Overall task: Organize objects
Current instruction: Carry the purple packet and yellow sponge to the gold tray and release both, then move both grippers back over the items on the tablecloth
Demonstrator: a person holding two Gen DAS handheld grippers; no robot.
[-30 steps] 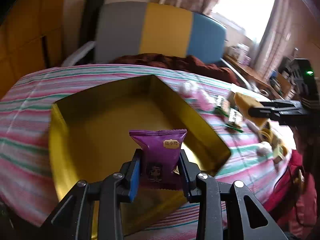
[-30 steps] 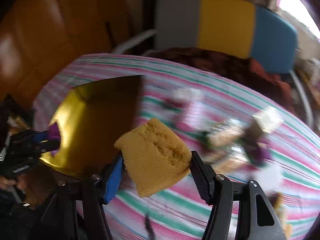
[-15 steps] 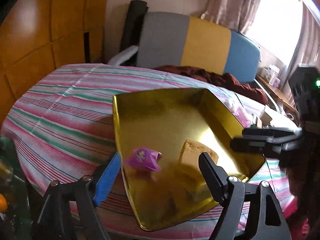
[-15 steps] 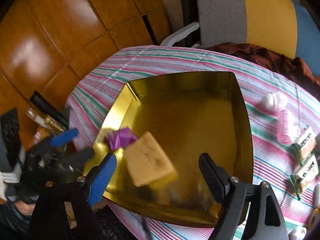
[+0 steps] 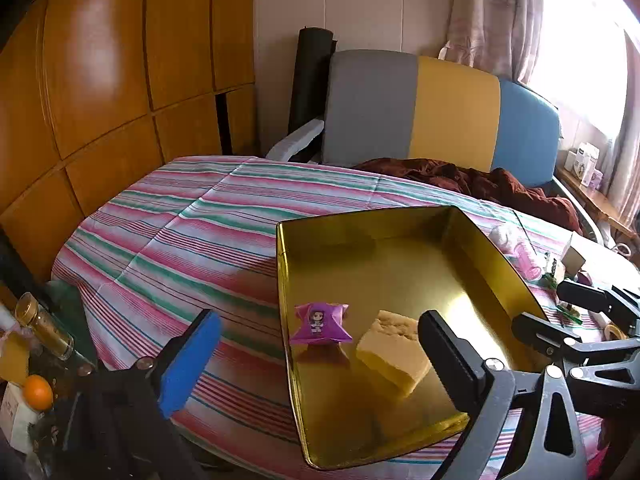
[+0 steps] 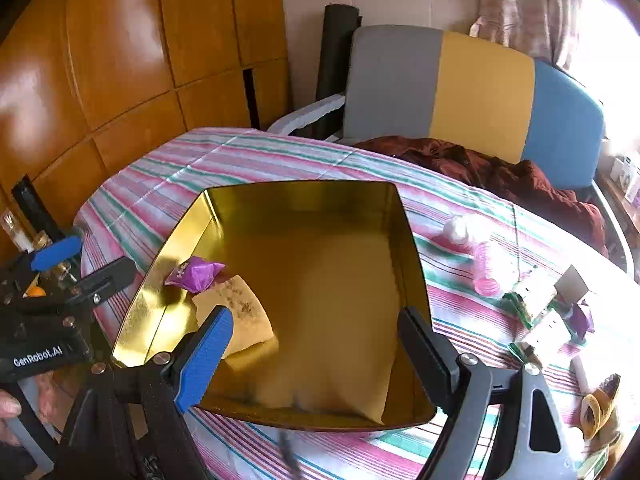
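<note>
Your left tongs have just been opening and now gape with nothing between them; your right tongs also stand released. The purple packet and yellow sponge lie side by side in the gold tray on the striped worktop.

A gold tray is seen on the striped tablecloth, with a purple packet and a yellow sponge lying touching inside it. The right gripper is held wide apart above the tray with nothing between its jaws, and the left gripper is seen at the tray's left edge
</note>
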